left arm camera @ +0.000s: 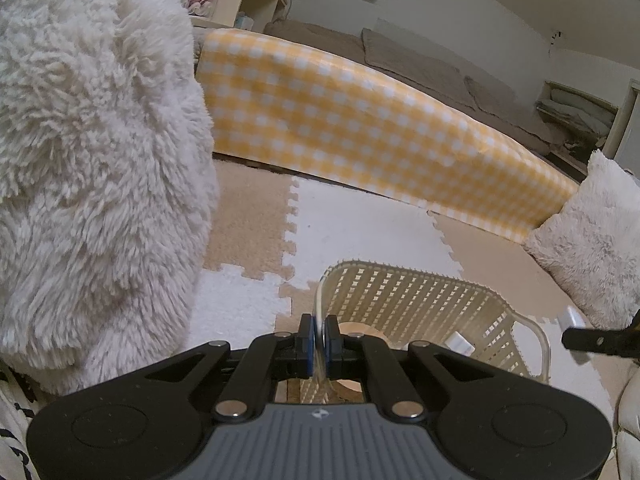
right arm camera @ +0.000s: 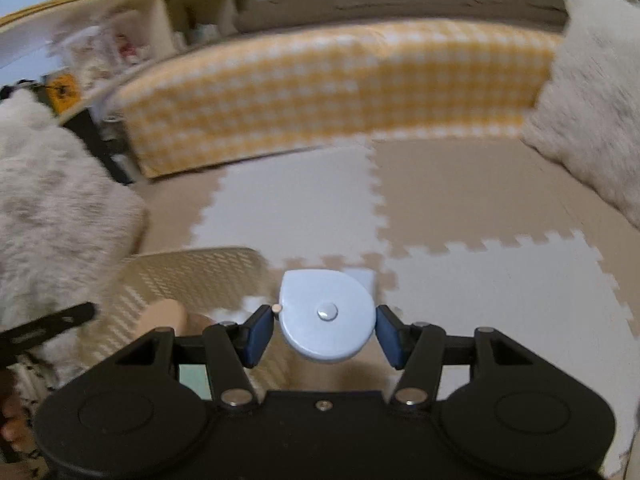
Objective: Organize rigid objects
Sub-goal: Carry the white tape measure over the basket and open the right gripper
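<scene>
My left gripper is shut on the rim of a cream lattice basket that sits on the foam floor mat. Inside the basket lie a tan roll and a small white piece. My right gripper is shut on a pale blue round tape measure and holds it above the mat, just right of the basket. In the left wrist view the right gripper's finger and the tape measure's edge show at the right, beside the basket.
A yellow checked cushion lies across the mat behind the basket. A fluffy white blanket rises on the left and a fluffy white pillow on the right. White and beige puzzle mat tiles cover the floor.
</scene>
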### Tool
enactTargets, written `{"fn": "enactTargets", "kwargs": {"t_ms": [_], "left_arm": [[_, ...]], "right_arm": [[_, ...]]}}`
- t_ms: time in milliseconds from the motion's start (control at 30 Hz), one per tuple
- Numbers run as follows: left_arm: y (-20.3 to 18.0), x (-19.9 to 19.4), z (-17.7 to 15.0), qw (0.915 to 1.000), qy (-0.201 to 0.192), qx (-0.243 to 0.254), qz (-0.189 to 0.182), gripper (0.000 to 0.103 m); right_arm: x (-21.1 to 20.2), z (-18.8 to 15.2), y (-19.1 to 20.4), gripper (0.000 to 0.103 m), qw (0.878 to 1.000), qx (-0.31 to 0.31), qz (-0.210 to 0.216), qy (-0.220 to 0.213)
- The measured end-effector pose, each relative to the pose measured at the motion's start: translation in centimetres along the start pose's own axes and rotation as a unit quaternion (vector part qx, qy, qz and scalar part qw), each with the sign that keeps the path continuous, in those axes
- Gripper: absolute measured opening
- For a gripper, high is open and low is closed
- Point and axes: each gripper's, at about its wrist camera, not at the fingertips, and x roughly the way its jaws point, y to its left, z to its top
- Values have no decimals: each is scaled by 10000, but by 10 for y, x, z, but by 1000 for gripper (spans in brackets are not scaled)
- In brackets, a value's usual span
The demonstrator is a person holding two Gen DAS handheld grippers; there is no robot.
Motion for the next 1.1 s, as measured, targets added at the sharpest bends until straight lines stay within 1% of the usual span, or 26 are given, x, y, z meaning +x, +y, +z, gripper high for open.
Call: {"fn": "enactTargets", "kwargs": {"t_ms": [167,300,500,600,800,1100], "left_arm": [[-1,1,1,10000,14,42,13,5],[-1,1,1,10000,17,42,11,5],[-1,1,1,10000,21,31,3,5],[-1,1,1,10000,22,40,5,5],[0,0,1,10000,20,42,4,5],[0,0,0,10000,19,52,6,5]], "right_arm": [[-3,13,27,57,9987,-389,317,130],[8,19,47,57,9954,-749,375,468],[31,22,70,57,9853,-1249,421,1087],[45,21,78,57,9793,-1392,390,1420],[60,11,86,57,9706,-1655,179,1741],[63,5,96,57,9628,-2039,-91,1770]]}}
